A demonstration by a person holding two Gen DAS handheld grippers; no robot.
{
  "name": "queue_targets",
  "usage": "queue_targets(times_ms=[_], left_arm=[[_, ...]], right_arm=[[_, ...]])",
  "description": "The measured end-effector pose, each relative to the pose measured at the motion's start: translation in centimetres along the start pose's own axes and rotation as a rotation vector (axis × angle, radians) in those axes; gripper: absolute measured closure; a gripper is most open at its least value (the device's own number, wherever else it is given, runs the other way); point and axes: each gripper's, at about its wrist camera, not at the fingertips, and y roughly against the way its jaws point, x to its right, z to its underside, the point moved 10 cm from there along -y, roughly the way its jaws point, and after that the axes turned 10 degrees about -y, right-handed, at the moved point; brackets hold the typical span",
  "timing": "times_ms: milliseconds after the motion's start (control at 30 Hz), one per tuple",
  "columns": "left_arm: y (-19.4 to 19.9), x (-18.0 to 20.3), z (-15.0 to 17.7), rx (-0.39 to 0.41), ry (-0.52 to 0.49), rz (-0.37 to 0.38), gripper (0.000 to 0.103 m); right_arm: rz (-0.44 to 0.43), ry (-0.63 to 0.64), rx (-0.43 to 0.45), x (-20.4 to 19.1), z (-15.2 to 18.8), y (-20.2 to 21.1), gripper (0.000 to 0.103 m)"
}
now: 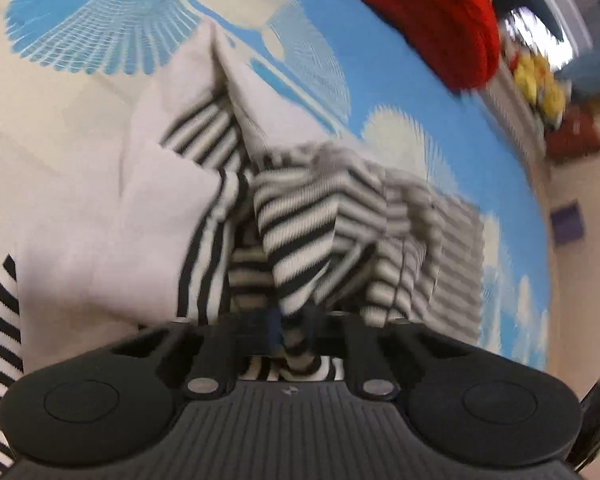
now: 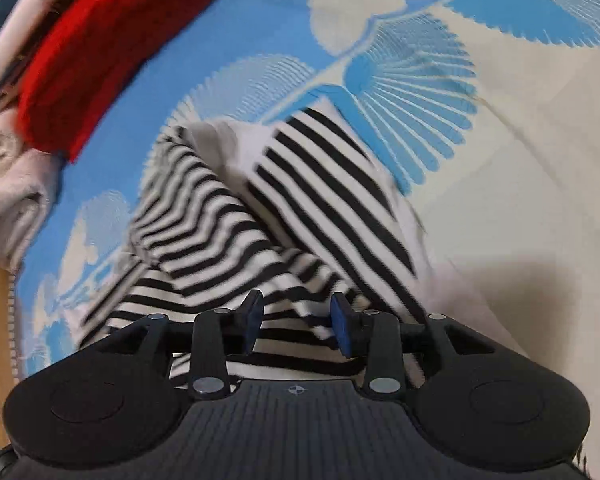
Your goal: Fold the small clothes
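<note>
Black-and-white striped knit fills the middle of both views: a small striped garment (image 1: 300,220) with a fine ribbed texture and plain white panels, bunched into soft peaks and folds on a blue-and-cream bedspread (image 1: 380,80) printed with fan-shaped leaves. From the left wrist view, the left gripper (image 1: 292,336) is clamped tight on a twisted pinch of the striped cloth, jaws drawn together, the fabric rising in a crumpled ridge straight ahead of it and blurred on its right side. A white flap of the same garment lies flat to the left of that ridge, folded into a sharp point towards the top.

Over on the right wrist view, the right gripper (image 2: 296,320) stands partly parted, its blue pads (image 2: 342,322) set apart with the striped garment (image 2: 268,216) lying just under and ahead of them; the pads do not press on the cloth. The stripes run in a chevron where two layers meet.

Fuzzy, thick red knitwear (image 2: 112,44) sits at the far edge of the bedspread (image 2: 260,12), well apart from the grippers, and a folded pale fleecy piece (image 2: 12,192) lies beside it at the left edge.
</note>
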Motion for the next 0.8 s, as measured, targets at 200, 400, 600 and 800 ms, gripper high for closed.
queue_targets(times_ms=[200, 400, 600, 800], left_arm=[[7.4, -1.3, -6.5, 0.374, 0.045, 0.150, 0.102], [4.0, -4.2, -3.9, 0.107, 0.036, 0.021, 0.100], [3.0, -7.6, -1.7, -0.007, 0.164, -0.063, 0.082], [7.4, -2.8, -4.7, 0.257, -0.123, -0.179, 0.060]], right_arm=[[-0.184, -0.147, 0.078, -0.5, -1.9, 2.4, 0.102], [-0.183, -0.171, 0.106, 0.4, -3.0, 4.0, 0.102], [0.053, -0.217, -0.032, 4.4, -0.8, 0.7, 0.087], [0.048, -0.033, 0.159, 0.3, -2.4, 3.3, 0.079]])
